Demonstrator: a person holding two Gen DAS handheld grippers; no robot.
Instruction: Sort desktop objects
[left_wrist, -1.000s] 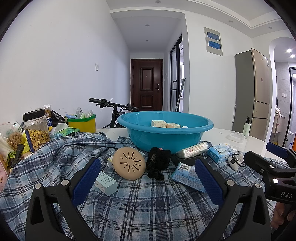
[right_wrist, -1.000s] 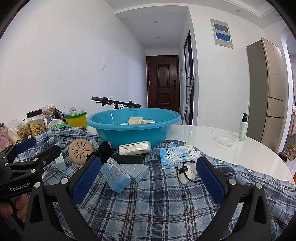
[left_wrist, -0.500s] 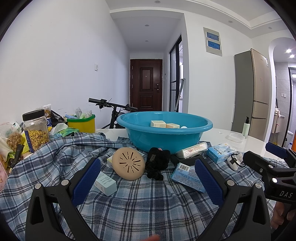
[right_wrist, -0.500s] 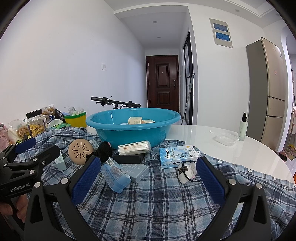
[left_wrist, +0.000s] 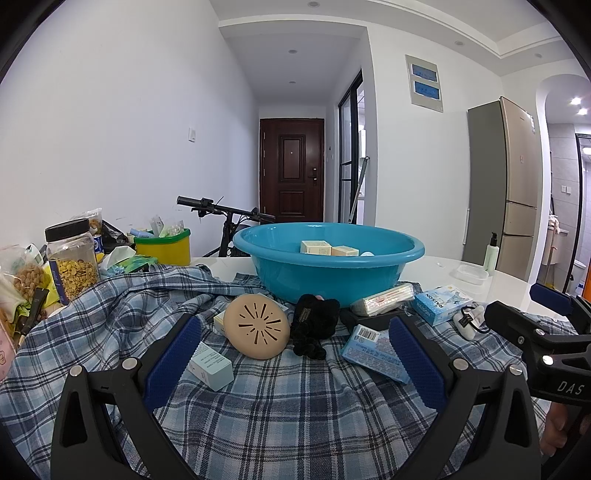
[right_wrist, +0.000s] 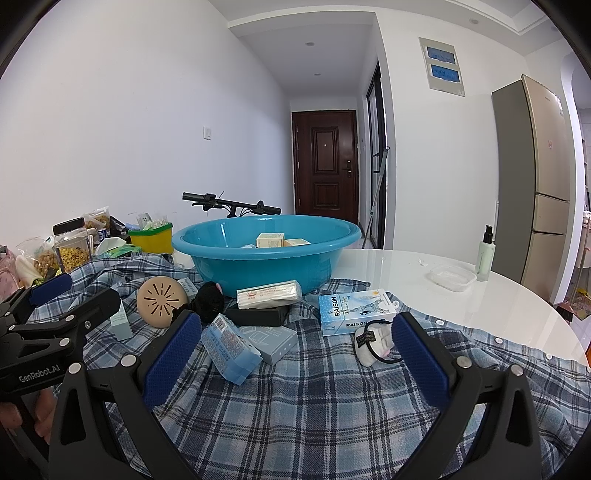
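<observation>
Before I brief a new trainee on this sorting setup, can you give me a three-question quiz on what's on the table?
1. True or false: the blue basin already holds boxes.
2. Which lies nearest the right gripper? A) RAISON box B) green pump bottle C) grain jar
3. Are the jaws of the left gripper open or shut?

Key: 1 true; 2 A; 3 open.

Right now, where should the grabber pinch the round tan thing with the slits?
Pinch the round tan disc across its thin rim, coming from above. It stands tilted, leaning back on a small box, so the top edge sticks up free. The left gripper, open, is nearest.
</observation>
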